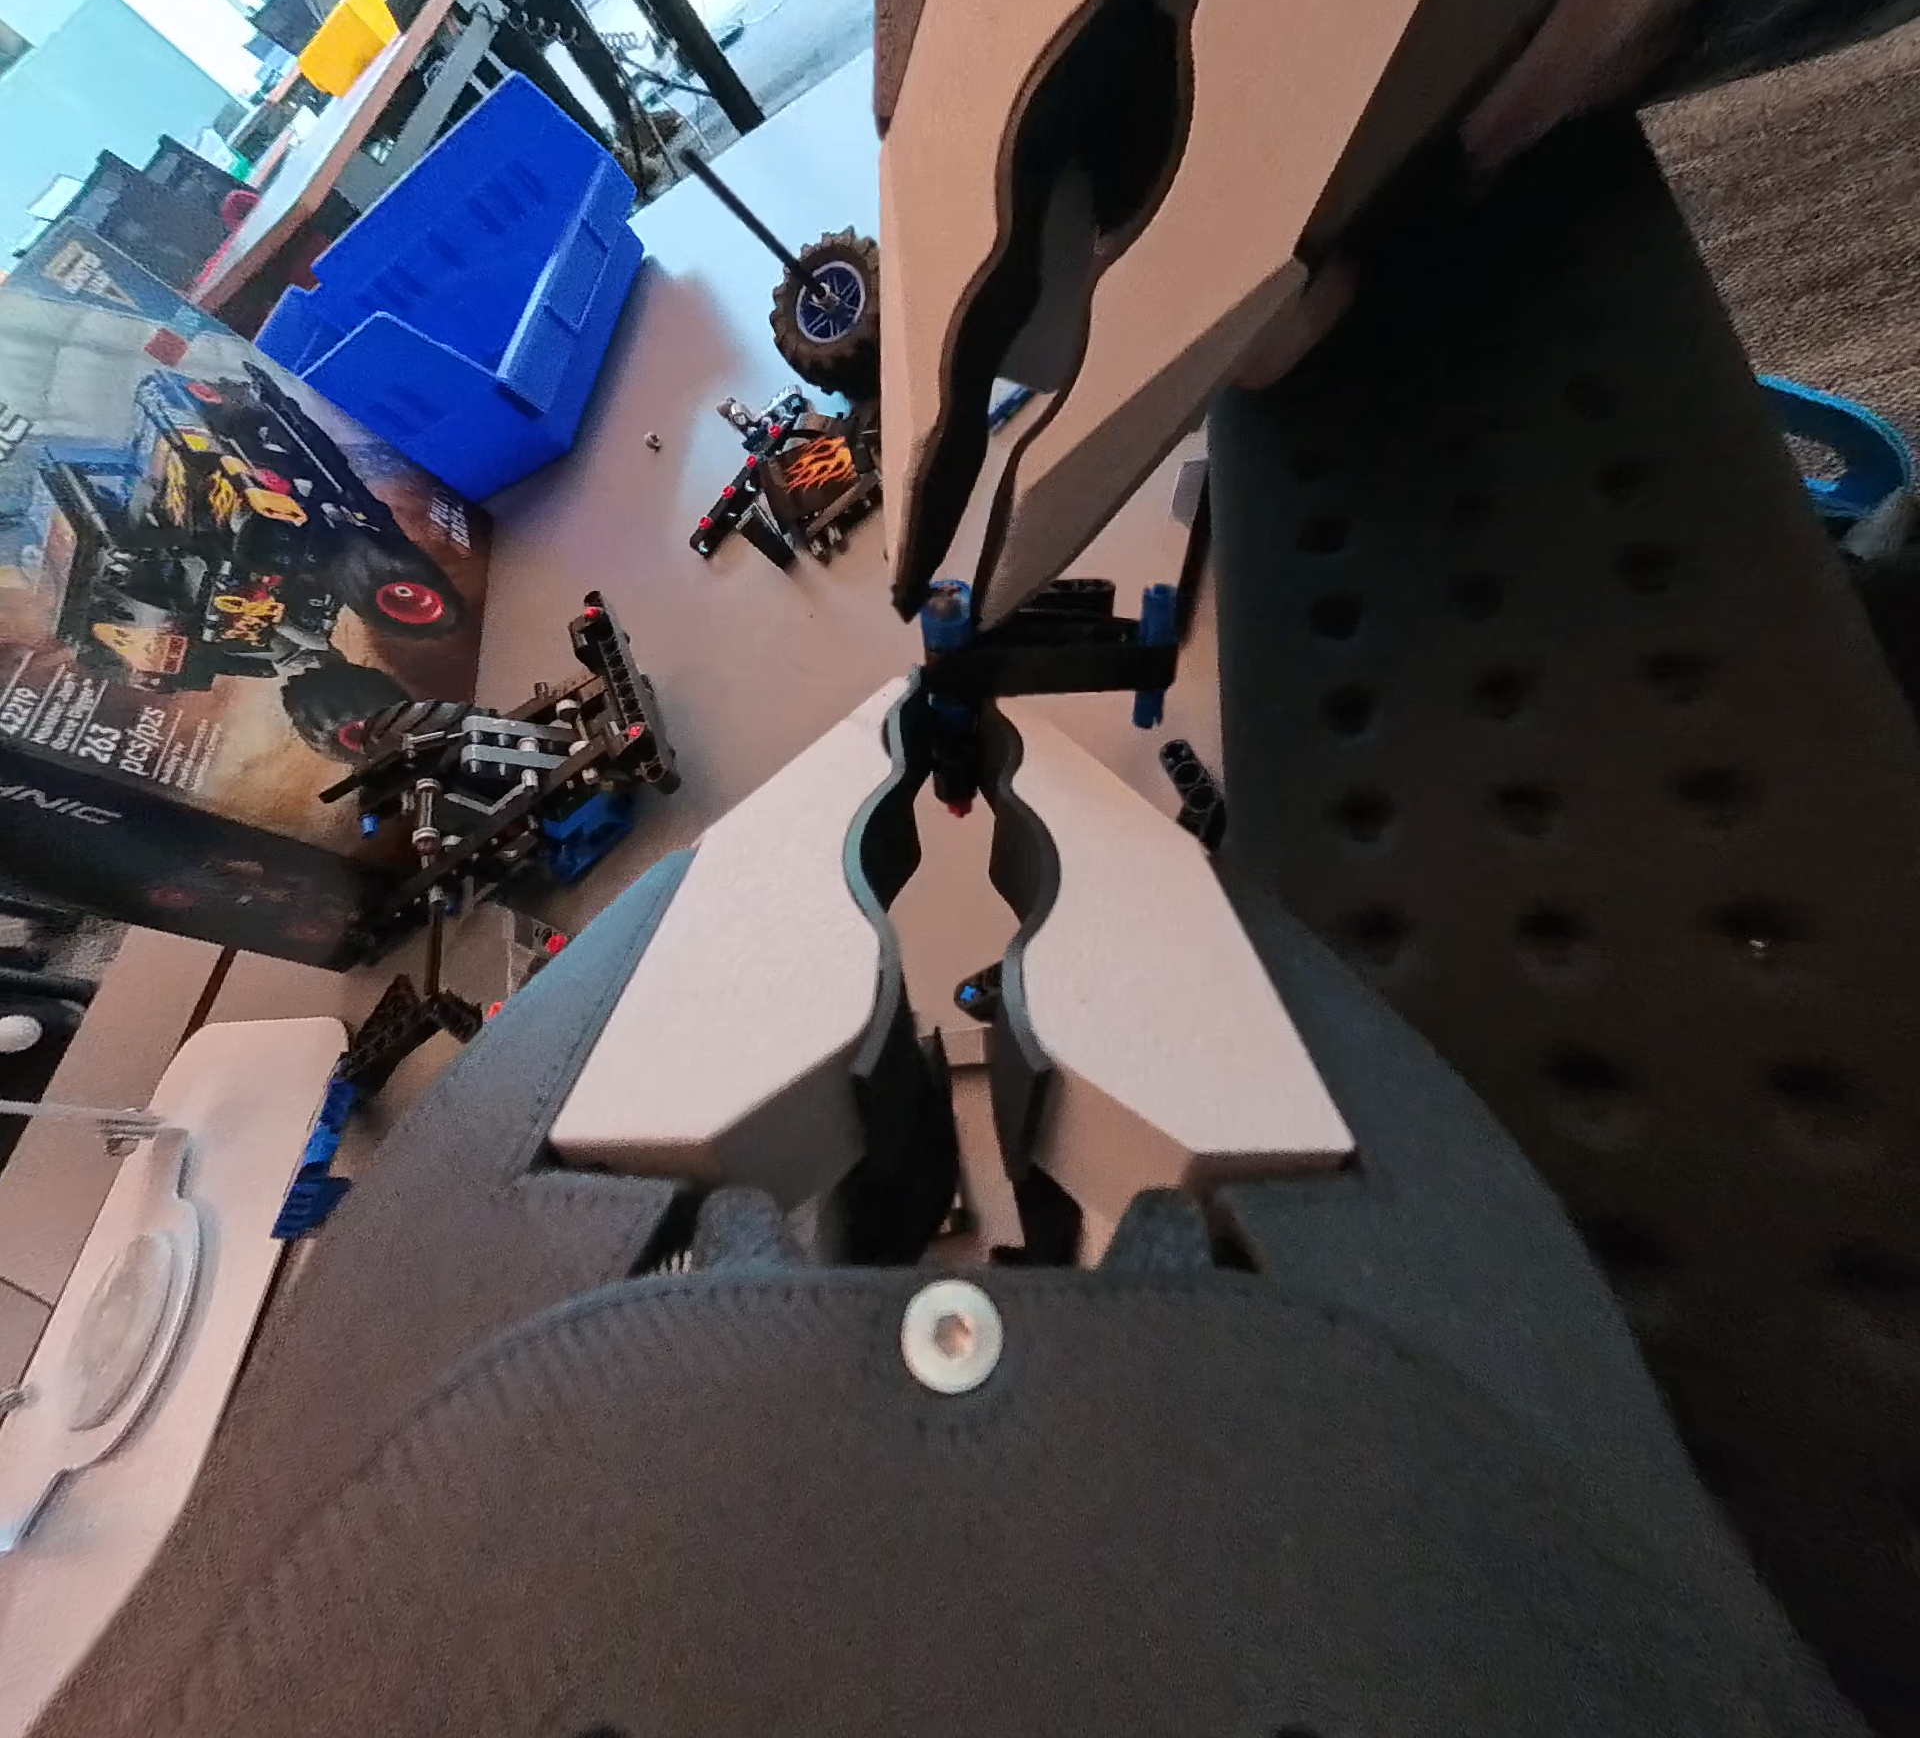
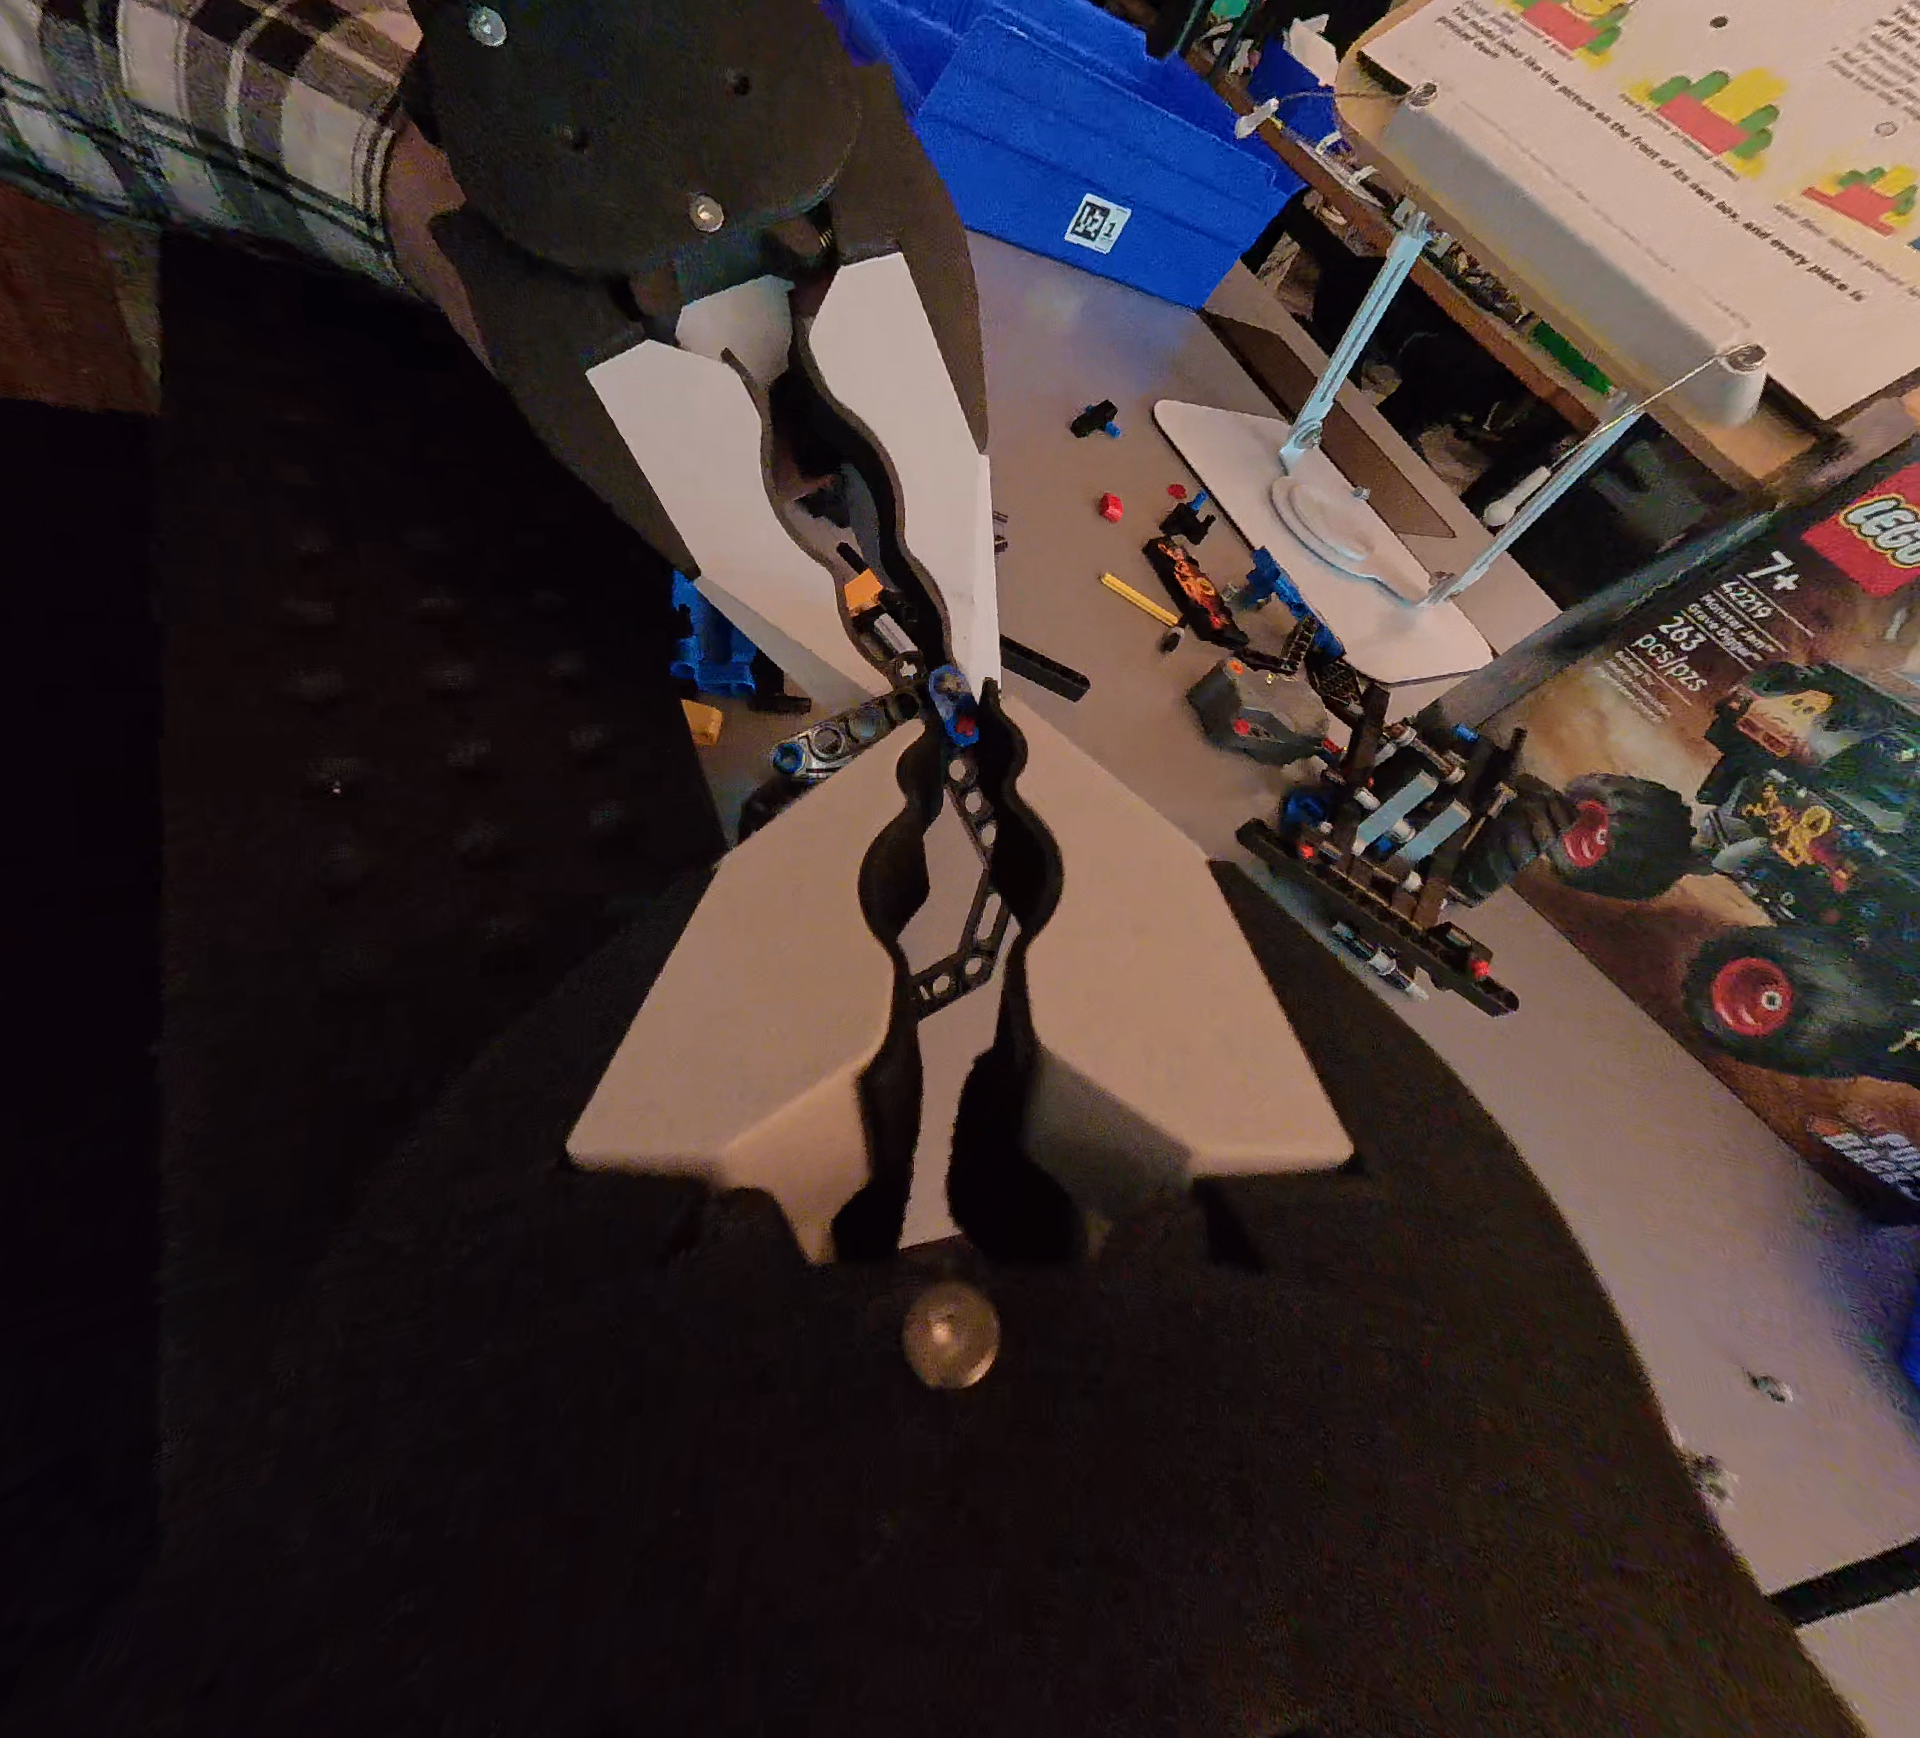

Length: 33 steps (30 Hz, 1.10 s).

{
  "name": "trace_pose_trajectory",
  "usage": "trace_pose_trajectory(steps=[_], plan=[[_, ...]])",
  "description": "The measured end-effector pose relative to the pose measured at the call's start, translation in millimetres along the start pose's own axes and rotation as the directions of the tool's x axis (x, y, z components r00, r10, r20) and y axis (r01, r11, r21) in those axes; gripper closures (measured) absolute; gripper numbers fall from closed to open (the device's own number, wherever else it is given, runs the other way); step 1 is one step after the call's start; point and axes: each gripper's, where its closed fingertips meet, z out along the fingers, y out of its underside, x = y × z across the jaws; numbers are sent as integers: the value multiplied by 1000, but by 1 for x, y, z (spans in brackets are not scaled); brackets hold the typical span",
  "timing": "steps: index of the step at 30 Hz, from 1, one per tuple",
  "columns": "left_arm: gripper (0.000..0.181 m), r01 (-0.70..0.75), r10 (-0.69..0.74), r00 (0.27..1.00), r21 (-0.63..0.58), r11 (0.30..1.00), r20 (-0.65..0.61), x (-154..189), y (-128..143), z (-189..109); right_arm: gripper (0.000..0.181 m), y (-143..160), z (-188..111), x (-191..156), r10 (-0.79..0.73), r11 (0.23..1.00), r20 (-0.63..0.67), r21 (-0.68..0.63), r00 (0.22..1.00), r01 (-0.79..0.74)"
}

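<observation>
Boxes and bins fill the left of the left wrist view: a toy set box (image 1: pixel 208 566) with a truck picture lies on the pale table (image 1: pixel 748 649), and a blue bin (image 1: pixel 468 338) sits just behind it. Nearer the middle rests a half-built black chassis (image 1: pixel 520 774), with a loose wheel (image 1: pixel 826 312) on a thin axle farther back. At the centre the left gripper (image 1: pixel 951 701) is closed on a small black beam piece (image 1: pixel 1049 649) carrying blue pins; the piece stands just past its fingertips, gripped at one end. From above, the right gripper (image 1: pixel 945 597) comes down tip to tip, its fingers pinching the blue pin (image 1: pixel 948 613) at the top of that same piece.

In the right wrist view, the right gripper (image 2: pixel 961 712) nips the blue pin (image 2: pixel 951 696), with a black perforated frame visible between its fingers, though whether it touches them I cannot tell. Opposite, the left gripper (image 2: pixel 940 665) meets it. To the right stand a white desk lamp (image 2: pixel 1351 545), the chassis (image 2: pixel 1392 836) and the box (image 2: pixel 1766 805).
</observation>
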Motion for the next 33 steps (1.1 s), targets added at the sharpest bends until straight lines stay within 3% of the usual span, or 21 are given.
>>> trace_pose_trajectory(steps=[12, 13, 14, 16, 18, 21, 24, 26, 29, 33], plan=[[174, -86, 83, 995, 58, 995, 49, -4, -13, -2, 181, -15, -12, -1, 154, 978, 112, 122, 982, -168], [175, -129, 134, 990, -97, 987, 45, -4, 14, 4, 181, -38, -27, 3, 205, 934, 158, 263, 966, -241], [174, -148, 150, 989, -150, 978, 2, 3, 34, 9, 181, -54, -44, 18, 268, 880, 186, 353, 945, -318], [175, -66, 67, 996, -4, 998, 53, -10, 1, -1, 181, -28, -39, 37, 252, 931, 84, 252, 964, -265], [175, -113, 115, 993, -95, 989, 15, 0, 17, 11, 181, -19, -36, 33, 276, 929, 105, 224, 955, -293], [176, -164, 179, 978, -128, 978, 112, -15, 17, 13, 181, -6, -32, 31, 272, 952, 63, 129, 960, -278], [176, -264, 300, 928, -179, 948, 219, -26, 10, 14, 170, 9, -20, 13, 306, 952, 33, -9, 951, -306], [176, -315, 367, 888, -217, 924, 277, -34, 6, 15, 148, 22, -10, 11, 335, 939, -4, -87, 942, -334], [176, -357, 422, 854, -246, 901, 304, -35, 1, 17, 140, 14, -2, 14, 414, 909, 4, -63, 910, -413], [177, -383, 460, 826, -275, 882, 326, -39, -2, 18, 165, 10, 9, 17, 410, 910, -32, -60, 912, -411]])
